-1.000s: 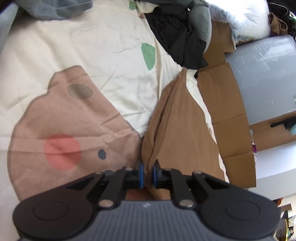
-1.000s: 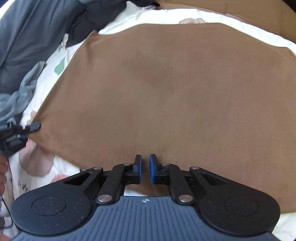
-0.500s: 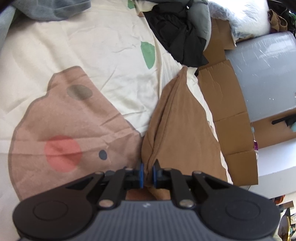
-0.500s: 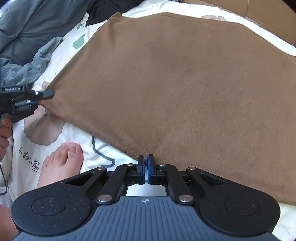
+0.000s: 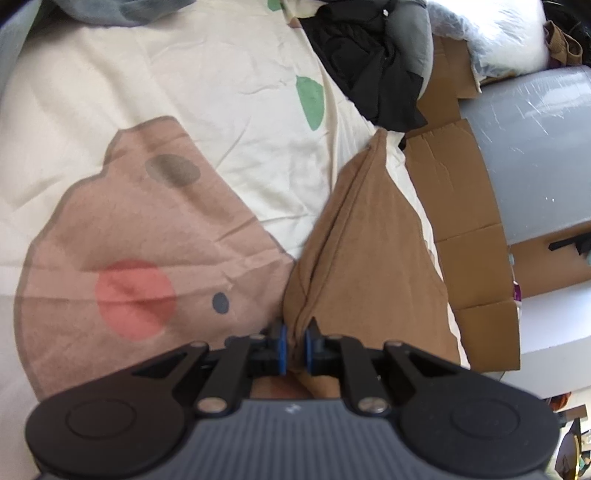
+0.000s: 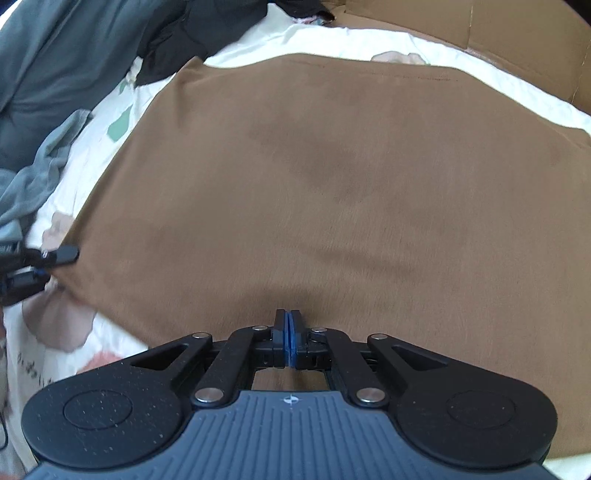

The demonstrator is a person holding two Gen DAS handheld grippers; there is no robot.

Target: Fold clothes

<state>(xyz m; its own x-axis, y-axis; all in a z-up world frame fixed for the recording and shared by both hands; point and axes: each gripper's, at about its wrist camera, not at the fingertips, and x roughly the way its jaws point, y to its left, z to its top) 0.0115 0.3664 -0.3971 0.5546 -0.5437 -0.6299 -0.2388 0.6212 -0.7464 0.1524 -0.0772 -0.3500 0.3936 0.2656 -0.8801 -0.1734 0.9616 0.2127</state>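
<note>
Faint dark characters on the bedsheet [image 6: 26, 369], lower left of the right view, are unreadable. Left hand-held gripper [image 5: 294, 345] pinches the brown garment [image 6: 332, 192] corner; right hand-held gripper [image 6: 290, 341], angled downward, is opening slightly over the spread cloth, its pads nearly together at frame centre.

— What have you got under you there?

— You're over a bed sheet [image 5: 229, 92], cream, creased, printed with a large brown bear face and green leaf shapes.

— And past its edge?

— Flattened cardboard [image 5: 465, 206] runs along your right side, a grey plastic-wrapped surface [image 5: 535, 155] beyond it. Daylight falls bright on a white bagged bundle [image 5: 506, 33] at the top corner.
</note>
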